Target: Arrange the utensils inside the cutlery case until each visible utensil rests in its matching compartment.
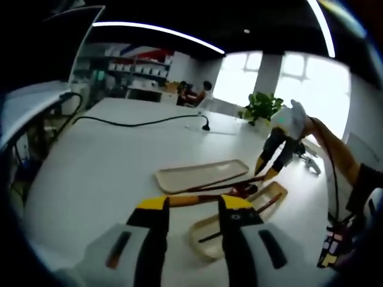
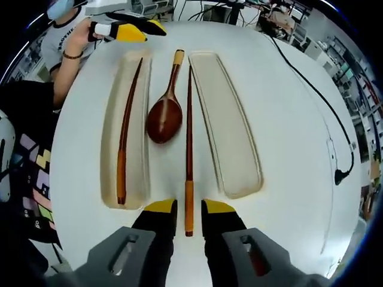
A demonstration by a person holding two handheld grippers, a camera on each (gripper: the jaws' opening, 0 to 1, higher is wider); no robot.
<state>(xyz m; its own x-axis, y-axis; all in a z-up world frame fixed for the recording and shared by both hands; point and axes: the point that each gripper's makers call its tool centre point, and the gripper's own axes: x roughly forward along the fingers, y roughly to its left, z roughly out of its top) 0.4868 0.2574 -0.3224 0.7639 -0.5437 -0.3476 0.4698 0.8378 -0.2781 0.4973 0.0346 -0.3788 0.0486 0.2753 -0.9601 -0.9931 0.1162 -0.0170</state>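
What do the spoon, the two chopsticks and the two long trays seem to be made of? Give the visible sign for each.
Spoon: probably lacquered wood, glossy red-brown bowl with a paler handle end.
Chopstick in the tray and chopstick on the table: likely the same lacquered wood, dark red shafts with orange-tan ends.
Left tray and right tray: matte beige, smooth with rounded rims; plastic or a composite, hard to tell.

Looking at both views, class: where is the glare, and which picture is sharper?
Left gripper view: the windows blow out white and the ceiling light strip glares; the trays look soft. Right gripper view: even light, sharper; spoon and chopsticks crisp, table edge bent by the fisheye.
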